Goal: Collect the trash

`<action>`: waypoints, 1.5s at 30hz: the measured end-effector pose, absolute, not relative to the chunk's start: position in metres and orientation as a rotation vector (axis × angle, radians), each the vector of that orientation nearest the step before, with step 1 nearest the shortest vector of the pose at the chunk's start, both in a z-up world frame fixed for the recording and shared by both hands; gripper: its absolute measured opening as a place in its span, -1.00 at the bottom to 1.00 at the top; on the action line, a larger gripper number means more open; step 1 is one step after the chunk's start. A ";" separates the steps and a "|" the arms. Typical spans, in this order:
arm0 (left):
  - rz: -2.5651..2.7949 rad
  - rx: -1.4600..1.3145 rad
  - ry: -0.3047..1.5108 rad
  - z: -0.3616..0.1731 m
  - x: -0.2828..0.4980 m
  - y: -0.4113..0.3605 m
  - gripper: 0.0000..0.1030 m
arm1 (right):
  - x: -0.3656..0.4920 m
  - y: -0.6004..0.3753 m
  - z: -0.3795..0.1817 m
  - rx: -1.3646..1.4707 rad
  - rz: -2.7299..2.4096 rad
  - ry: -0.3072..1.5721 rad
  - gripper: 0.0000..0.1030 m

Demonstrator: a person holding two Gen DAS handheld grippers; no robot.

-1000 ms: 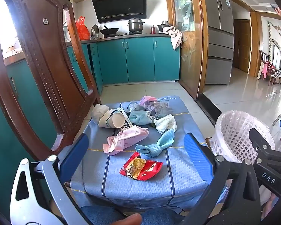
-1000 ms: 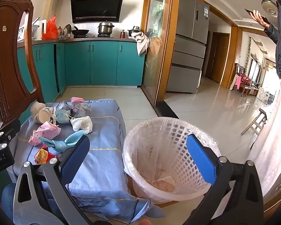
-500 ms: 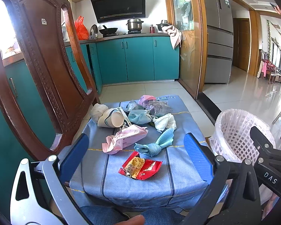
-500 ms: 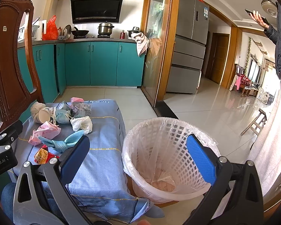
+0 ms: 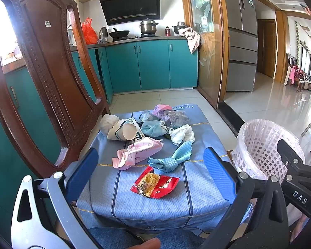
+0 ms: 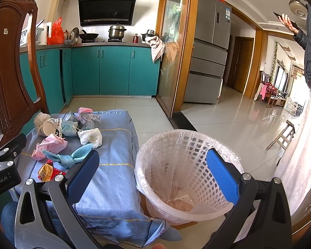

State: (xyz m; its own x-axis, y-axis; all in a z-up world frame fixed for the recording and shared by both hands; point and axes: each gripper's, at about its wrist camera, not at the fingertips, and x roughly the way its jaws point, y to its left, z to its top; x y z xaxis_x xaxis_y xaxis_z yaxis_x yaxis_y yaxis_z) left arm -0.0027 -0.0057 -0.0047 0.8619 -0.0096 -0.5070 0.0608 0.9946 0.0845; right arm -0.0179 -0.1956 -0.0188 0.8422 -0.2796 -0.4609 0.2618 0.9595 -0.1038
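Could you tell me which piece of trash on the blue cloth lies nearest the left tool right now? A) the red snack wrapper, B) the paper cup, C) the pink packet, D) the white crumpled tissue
A: in the left wrist view the red snack wrapper lies between the open fingers of the left tool, nearer the camera than the pink packet, the white crumpled tissue and the paper cup.
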 end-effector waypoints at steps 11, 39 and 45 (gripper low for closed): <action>-0.037 0.102 0.532 -0.007 -0.004 -0.007 0.96 | -0.019 -0.194 -0.019 -0.040 -0.284 0.492 0.95; -0.045 0.105 0.542 -0.011 -0.005 -0.010 0.96 | -0.018 -0.191 -0.024 -0.044 -0.275 0.503 0.95; -0.048 0.109 0.570 -0.015 0.000 -0.010 0.96 | -0.014 -0.194 -0.029 -0.024 -0.271 0.525 0.95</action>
State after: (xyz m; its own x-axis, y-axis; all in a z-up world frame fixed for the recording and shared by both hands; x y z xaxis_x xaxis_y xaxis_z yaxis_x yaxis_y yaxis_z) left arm -0.0003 -0.0098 -0.0146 0.8408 -0.0155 -0.5412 0.0760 0.9931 0.0896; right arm -0.0140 -0.1938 -0.0287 0.8307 -0.2616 -0.4914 0.2492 0.9641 -0.0920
